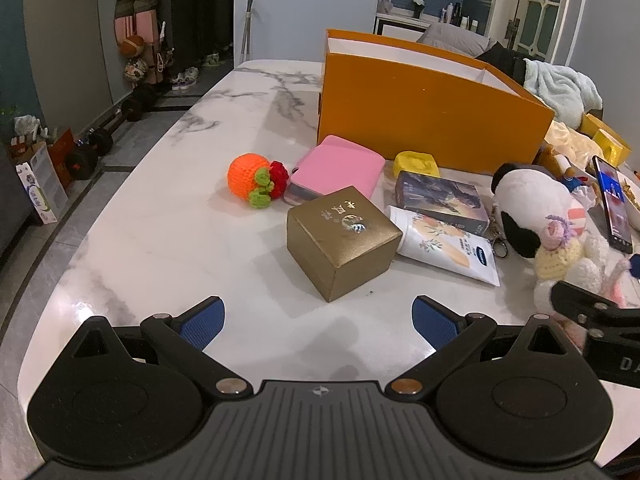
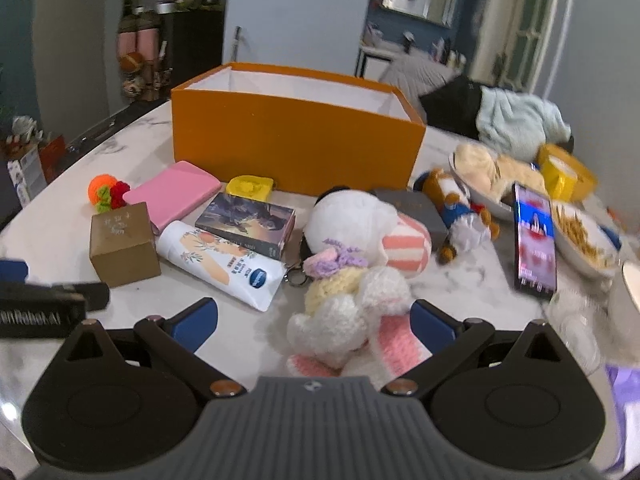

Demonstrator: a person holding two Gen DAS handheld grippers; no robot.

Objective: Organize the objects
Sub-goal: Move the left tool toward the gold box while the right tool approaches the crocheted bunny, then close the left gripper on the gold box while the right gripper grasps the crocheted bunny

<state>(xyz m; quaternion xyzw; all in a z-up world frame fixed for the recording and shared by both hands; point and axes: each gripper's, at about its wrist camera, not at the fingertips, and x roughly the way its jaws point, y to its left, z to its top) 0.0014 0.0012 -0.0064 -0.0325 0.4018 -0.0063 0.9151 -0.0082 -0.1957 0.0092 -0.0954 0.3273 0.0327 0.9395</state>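
Crocheted white rabbit [image 2: 352, 308] lies nearest my right gripper [image 2: 314, 322], sprawled on the marble table [image 2: 472, 276] just ahead of and partly between its blue pads [image 2: 198, 322], which stand wide apart and hold nothing. Its body runs roughly away from me toward the panda plush [image 2: 352, 216], so I judge the pads would close across its width. My left gripper [image 1: 318, 322] is likewise spread and empty, with bare marble between the fingers and the gold box [image 1: 342, 240] ahead and slightly right. Beyond everything stands the open orange box [image 2: 296, 144], which looks empty inside as far as I can see. I judge the right hand better placed for the rabbit, the left for the gold box.
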